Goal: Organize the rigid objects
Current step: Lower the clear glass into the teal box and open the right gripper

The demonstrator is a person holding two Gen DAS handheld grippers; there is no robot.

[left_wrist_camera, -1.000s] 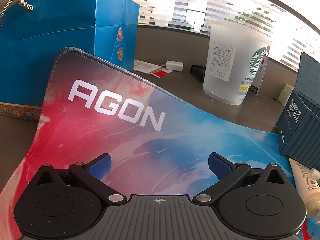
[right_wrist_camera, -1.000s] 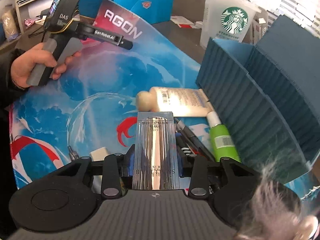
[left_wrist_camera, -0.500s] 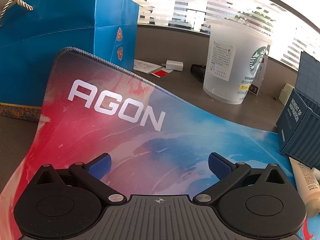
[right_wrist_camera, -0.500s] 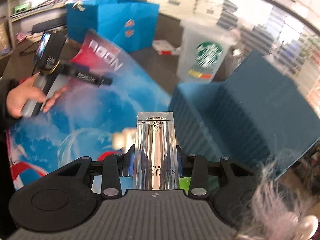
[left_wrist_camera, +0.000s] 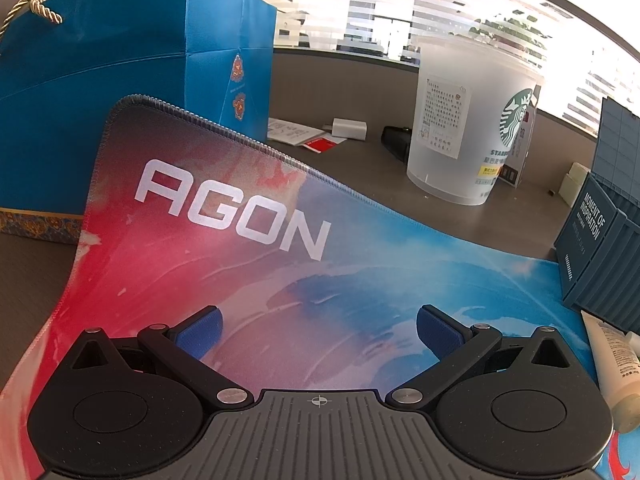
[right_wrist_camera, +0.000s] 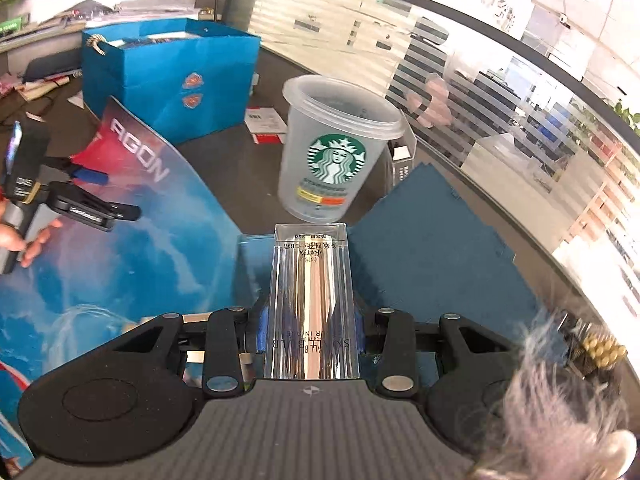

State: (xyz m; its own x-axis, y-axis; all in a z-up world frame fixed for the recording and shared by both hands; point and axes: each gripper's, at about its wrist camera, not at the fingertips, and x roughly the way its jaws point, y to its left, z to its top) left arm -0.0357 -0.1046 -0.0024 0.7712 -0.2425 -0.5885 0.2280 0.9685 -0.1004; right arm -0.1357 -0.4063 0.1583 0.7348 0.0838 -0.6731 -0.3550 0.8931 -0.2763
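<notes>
My right gripper (right_wrist_camera: 311, 332) is shut on a clear square cosmetic bottle (right_wrist_camera: 311, 300) with a silvery core, held in the air above the dark blue ribbed storage box (right_wrist_camera: 432, 256). The box's open compartment shows just left of the bottle. In the left wrist view my left gripper (left_wrist_camera: 319, 326) stands open over the colourful AGON mat (left_wrist_camera: 280, 280), nothing between its blue pads. The same box (left_wrist_camera: 600, 248) is at the right edge there, with a cream tube (left_wrist_camera: 616, 364) lying beside it. A hand (right_wrist_camera: 24, 240) holds the left gripper (right_wrist_camera: 108, 196), visible at the left of the right wrist view.
A frosted Starbucks cup (right_wrist_camera: 332, 148) stands on the grey desk behind the box. A blue paper gift bag (right_wrist_camera: 172, 76) stands behind the mat. Papers and a white charger (left_wrist_camera: 350, 128) lie near the desk's back. A glass partition curves along the right.
My right gripper rose with the clear bottle and swung from above the mat and tubes to above the blue box. The left gripper stayed still.
</notes>
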